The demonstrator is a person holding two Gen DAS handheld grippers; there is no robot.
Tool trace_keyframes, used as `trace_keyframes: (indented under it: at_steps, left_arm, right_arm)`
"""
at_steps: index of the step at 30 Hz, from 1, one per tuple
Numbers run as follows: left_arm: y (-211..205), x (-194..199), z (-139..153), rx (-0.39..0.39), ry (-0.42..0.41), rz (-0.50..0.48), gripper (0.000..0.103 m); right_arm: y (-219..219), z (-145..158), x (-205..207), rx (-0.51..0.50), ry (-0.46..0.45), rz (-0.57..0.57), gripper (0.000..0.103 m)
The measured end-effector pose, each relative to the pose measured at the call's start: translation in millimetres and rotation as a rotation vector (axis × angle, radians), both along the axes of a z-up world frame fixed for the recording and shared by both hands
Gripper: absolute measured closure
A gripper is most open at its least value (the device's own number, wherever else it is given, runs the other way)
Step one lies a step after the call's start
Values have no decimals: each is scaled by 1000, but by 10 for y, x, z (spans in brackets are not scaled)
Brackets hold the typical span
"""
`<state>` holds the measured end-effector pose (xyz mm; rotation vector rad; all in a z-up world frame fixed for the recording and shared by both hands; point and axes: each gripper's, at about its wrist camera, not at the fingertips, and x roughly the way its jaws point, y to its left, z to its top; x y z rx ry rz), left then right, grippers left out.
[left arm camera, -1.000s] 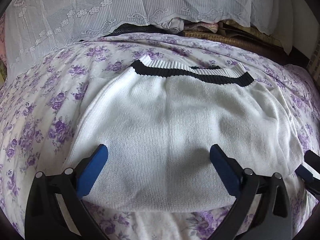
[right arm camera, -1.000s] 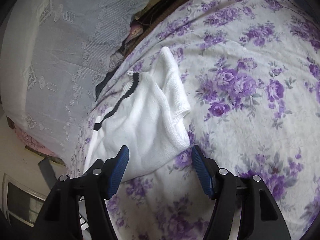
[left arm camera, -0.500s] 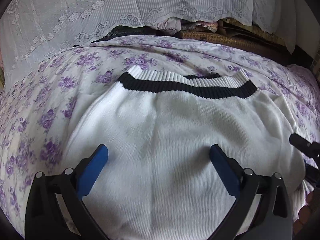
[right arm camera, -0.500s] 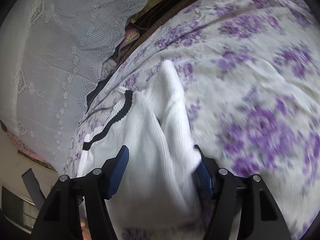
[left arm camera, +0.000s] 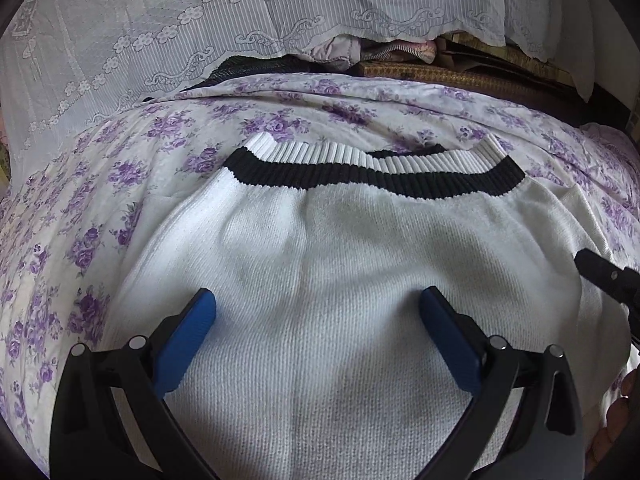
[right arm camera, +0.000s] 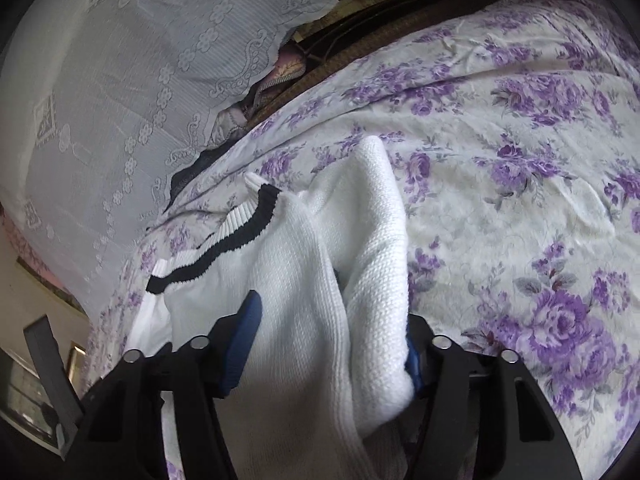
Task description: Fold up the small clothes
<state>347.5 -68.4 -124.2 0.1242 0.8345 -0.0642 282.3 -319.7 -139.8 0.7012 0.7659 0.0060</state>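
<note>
A small white knit sweater (left arm camera: 320, 264) with a black and white ribbed band (left arm camera: 372, 176) lies on the floral bedspread (left arm camera: 80, 216). My left gripper (left arm camera: 318, 320) is open, low over the sweater's near part, with cloth between its blue pads. In the right wrist view the sweater (right arm camera: 296, 280) bunches between the fingers of my right gripper (right arm camera: 332, 340), which is wide open around the sweater's right edge and a sleeve (right arm camera: 376, 216). The right gripper's tip also shows at the right edge of the left wrist view (left arm camera: 604, 276).
A white lace curtain (left arm camera: 200, 20) hangs behind the bed. Piled fabrics and a woven mat (left arm camera: 420, 64) lie along the bed's far edge. Purple-flowered bedspread (right arm camera: 520, 160) stretches to the right of the sweater.
Both grippers have moved forward over the sweater. The right gripper now has the sweater's right edge between its open fingers; the left is farther in over the sweater's body.
</note>
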Motion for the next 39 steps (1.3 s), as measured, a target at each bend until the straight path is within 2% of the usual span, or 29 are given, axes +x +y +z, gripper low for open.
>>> trace_keyframes:
  at_steps: [3,6,7,17,22,23,27,31,36,39]
  left_arm:
    - [12,-18,2,-3,-2,-1,4]
    - [13,-19,1,-2,-2,-2,4]
    - [12,-18,0,-2,-2,-2,4]
    - [8,-41,23,-4,-11,-5,4]
    - [-44,-128,270,-32,-69,-44,4]
    - [-78,-125,304,-27,-75,-50,4]
    - [-360,41,335,77,-71,-45,4]
    - [-603,279,253,89,5,-44,4]
    - [-855,323,163,133,-14,-67,4]
    - [-881,313,141,135,-20,-72,4]
  right_arm:
    - [-23,-17,-36,12,1,-6,56]
    - [-80,-37,-80,47,-13,-17,74]
    - [-83,-29,-96,50,-21,-20,77]
    - [19,173,-243,-18,-64,-29,80]
    - [135,343,-278,-61,-98,-19,81]
    - [145,356,-282,-68,-100,-18,81]
    - [128,367,-278,-57,-101,-10,81]
    - [94,383,-268,-15,-108,0,81]
    - [151,467,-262,-16,-124,23,81]
    - [241,534,-269,-54,-126,31,82]
